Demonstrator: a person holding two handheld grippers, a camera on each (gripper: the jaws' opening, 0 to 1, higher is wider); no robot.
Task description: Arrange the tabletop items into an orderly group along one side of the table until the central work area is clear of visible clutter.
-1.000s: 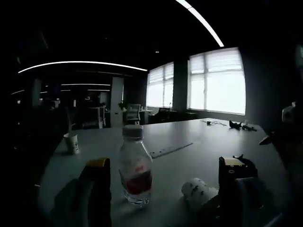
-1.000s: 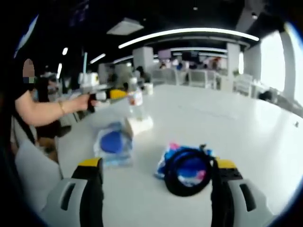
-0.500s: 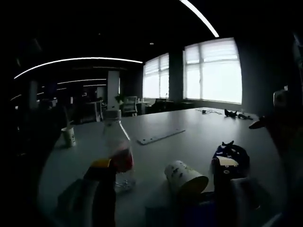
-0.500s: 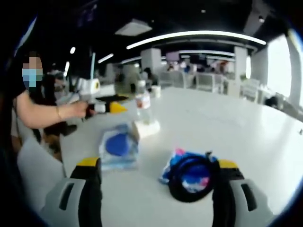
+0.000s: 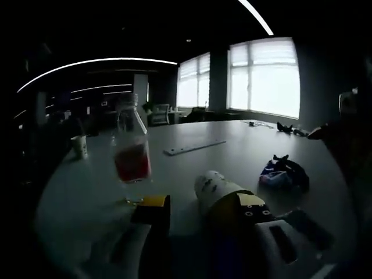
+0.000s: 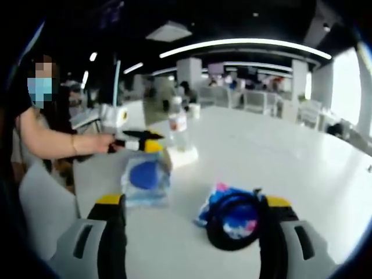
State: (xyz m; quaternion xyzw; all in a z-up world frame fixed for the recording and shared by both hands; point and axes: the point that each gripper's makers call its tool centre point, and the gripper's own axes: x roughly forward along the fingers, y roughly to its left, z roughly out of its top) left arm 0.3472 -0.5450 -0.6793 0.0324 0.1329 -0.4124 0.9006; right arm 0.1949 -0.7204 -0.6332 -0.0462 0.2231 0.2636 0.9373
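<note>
My left gripper (image 5: 200,212) has closed in on paper cup (image 5: 218,192) lying lower centre, jaws narrowed around it, grasp nearly made; bottle (image 5: 131,160) now left of centre. Right gripper (image 6: 192,206) wide open, empty, before black cable coil (image 6: 232,221)

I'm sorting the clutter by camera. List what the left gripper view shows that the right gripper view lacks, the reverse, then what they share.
Left gripper view alone: a flat metal ruler lying mid-table, an upright paper cup at the far left edge, and bright windows behind.

Right gripper view alone: a clear packet with a blue disc, and a person's hand holding the left tongs.

Shared: the white table, the water bottle, the tipped paper cup, and the blue pouch with black cord.
</note>
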